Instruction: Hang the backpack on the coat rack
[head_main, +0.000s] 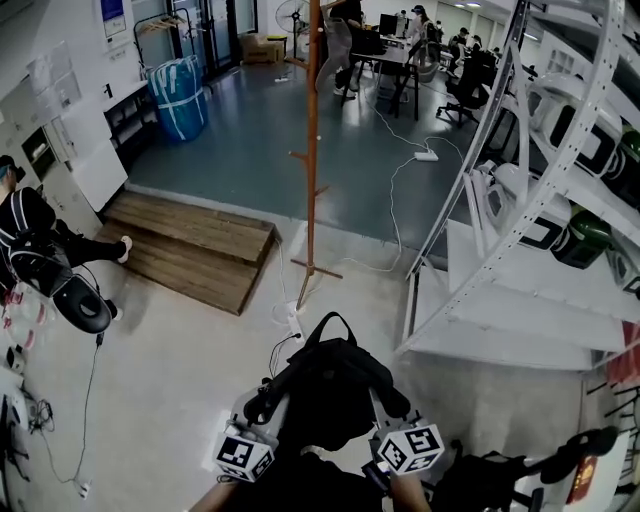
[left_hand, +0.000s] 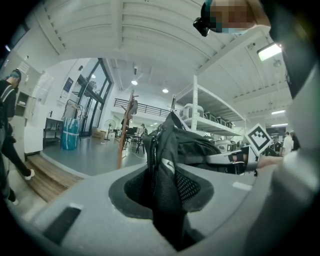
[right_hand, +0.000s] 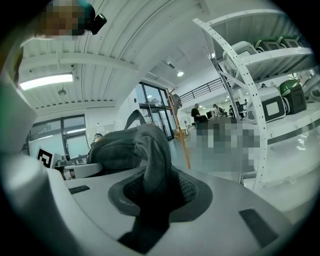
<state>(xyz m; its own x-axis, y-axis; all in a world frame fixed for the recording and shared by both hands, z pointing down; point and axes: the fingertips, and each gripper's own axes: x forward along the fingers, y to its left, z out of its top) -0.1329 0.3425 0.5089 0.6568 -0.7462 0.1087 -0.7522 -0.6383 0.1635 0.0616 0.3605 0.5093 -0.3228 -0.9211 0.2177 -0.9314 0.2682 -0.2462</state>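
**Both tools grip the backpack (head_main: 330, 385)**

Head view: it hangs between left tool (head_main: 265, 402) and right tool (head_main: 392, 402), with the coat rack (head_main: 312, 150) well beyond both. Left gripper view: jaws pinched on its black mesh. Right gripper view: jaws pinched on its grey fabric.

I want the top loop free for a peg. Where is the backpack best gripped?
Probably as now: the backpack by its fabric at either side, left gripper from the left, right gripper from the right. Its top loop stands upright between them, towards the coat rack.
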